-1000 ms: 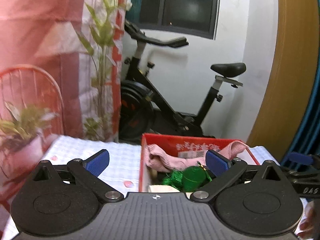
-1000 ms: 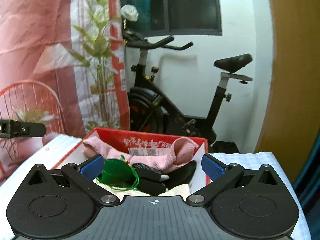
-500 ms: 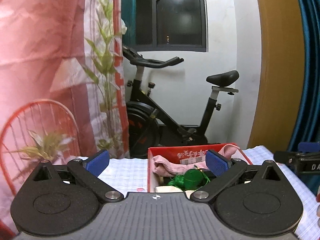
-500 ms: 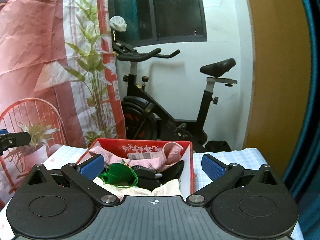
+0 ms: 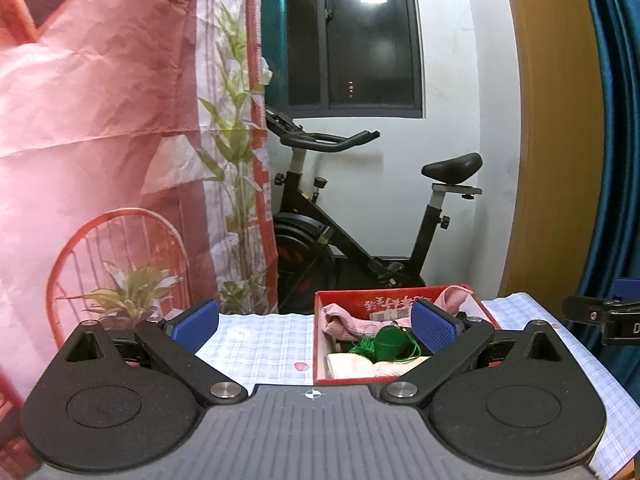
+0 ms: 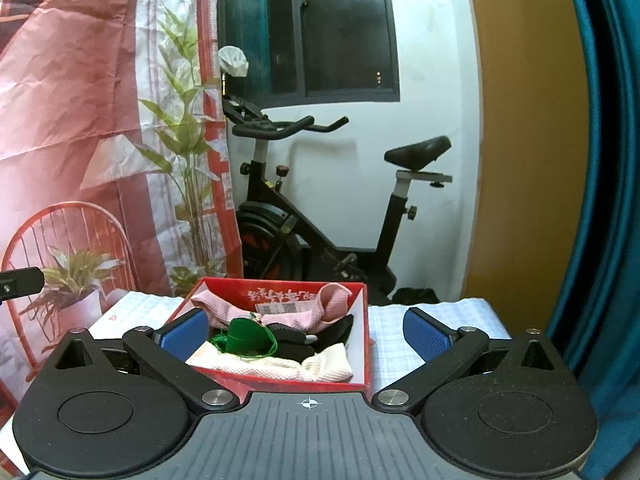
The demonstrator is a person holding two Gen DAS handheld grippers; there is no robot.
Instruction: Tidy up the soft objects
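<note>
A red box (image 6: 276,383) (image 5: 320,344) stands on the checked tablecloth (image 5: 260,344) and holds soft things: a pink cloth (image 6: 280,312) (image 5: 348,322), a green pouch with green cord (image 6: 244,336) (image 5: 386,342), a cream cloth (image 6: 320,366) (image 5: 352,364) and dark items (image 6: 320,332). My left gripper (image 5: 315,328) is open, held back from the box with nothing between its fingers. My right gripper (image 6: 306,334) is also open and empty, in front of the box. The right gripper's tip (image 5: 600,314) shows at the right edge of the left wrist view.
A black exercise bike (image 6: 320,216) (image 5: 360,232) stands behind the table against the white wall. A red and white printed backdrop (image 5: 100,140) hangs at the left. A yellow panel (image 6: 528,140) and blue curtain (image 6: 600,160) are at the right.
Both grippers have pulled back and risen from the box, which now looks smaller and lower in both views. Both stay open and empty.
</note>
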